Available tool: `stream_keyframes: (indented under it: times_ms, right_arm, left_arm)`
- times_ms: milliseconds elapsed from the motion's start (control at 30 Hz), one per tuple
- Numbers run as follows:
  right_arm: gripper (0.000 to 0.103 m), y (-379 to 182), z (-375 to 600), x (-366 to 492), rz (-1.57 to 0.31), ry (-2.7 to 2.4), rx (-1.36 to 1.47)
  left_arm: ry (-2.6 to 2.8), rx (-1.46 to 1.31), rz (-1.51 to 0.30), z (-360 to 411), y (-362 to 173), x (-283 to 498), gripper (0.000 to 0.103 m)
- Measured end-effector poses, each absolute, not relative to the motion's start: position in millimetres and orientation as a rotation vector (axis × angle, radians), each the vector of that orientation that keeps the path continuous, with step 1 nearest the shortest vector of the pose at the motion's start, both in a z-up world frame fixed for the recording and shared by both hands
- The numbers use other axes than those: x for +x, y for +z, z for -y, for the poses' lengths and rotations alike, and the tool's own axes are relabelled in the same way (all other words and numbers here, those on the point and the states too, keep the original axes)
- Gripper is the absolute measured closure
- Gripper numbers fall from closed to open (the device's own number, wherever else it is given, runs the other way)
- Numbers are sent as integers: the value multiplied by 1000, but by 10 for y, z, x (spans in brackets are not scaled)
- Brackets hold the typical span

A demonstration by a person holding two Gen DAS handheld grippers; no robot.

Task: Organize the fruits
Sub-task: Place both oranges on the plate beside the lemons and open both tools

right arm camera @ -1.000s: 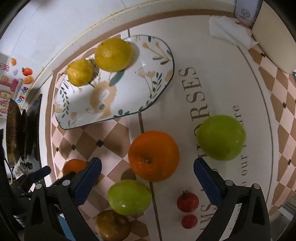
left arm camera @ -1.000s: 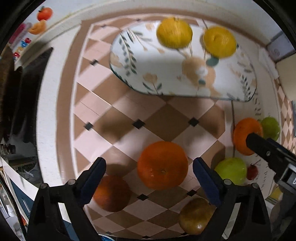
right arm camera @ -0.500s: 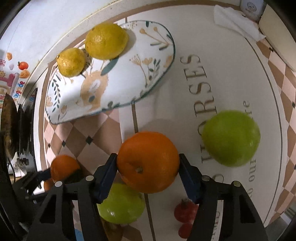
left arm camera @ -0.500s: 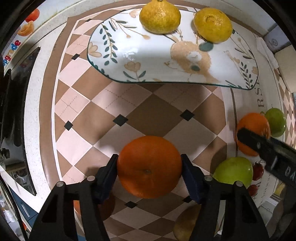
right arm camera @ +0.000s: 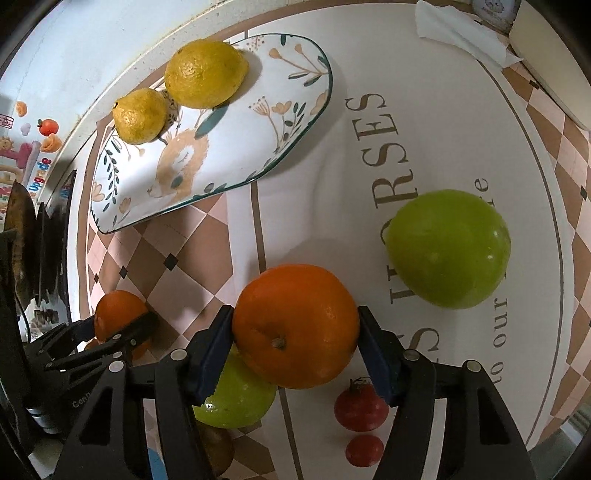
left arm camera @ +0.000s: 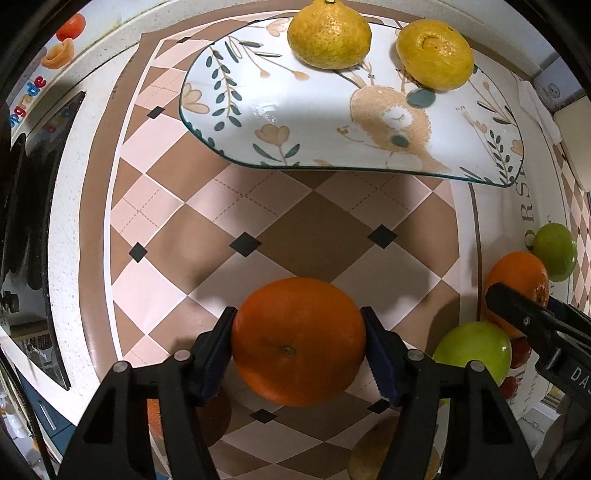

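Observation:
My left gripper is shut on an orange and holds it above the checkered mat. My right gripper is shut on a second orange, lifted over the table; it also shows in the left wrist view. A floral plate lies ahead with two yellow citrus fruits at its far edge. The plate and both yellow fruits also show in the right wrist view. The left gripper with its orange appears at the lower left there.
A green apple lies to the right on the lettered mat, another green apple under my right gripper, two small red fruits beside it. A brownish fruit lies below. A white napkin lies far right. A dark stove borders the left.
Both grippers closed on their oranges, then lifted them and moved toward the plate, which now looks closer in both views.

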State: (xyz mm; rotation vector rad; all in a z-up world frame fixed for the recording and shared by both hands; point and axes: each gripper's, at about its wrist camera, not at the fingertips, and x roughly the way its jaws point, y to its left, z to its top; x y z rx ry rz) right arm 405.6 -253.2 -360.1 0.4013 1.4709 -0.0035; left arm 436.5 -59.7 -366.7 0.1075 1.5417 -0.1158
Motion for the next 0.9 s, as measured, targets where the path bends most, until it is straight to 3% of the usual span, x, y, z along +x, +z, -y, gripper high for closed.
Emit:
stream_keyframes:
  times_ms: [267,633,900]
  right_arm:
    - [36,-3528,2562,4021,-1450,11,388]
    - [37,-2909,2650,4484,-1317,87,418]
    - [37,-3086,2308,5111,-1346,189,395]
  left_arm:
    - [-130,67,-1518,607,-3468,4281,41]
    - [-187,4,-1373,628,-2552,4849,41]
    - [-138,1,-1470,446,-2928,5526,41]
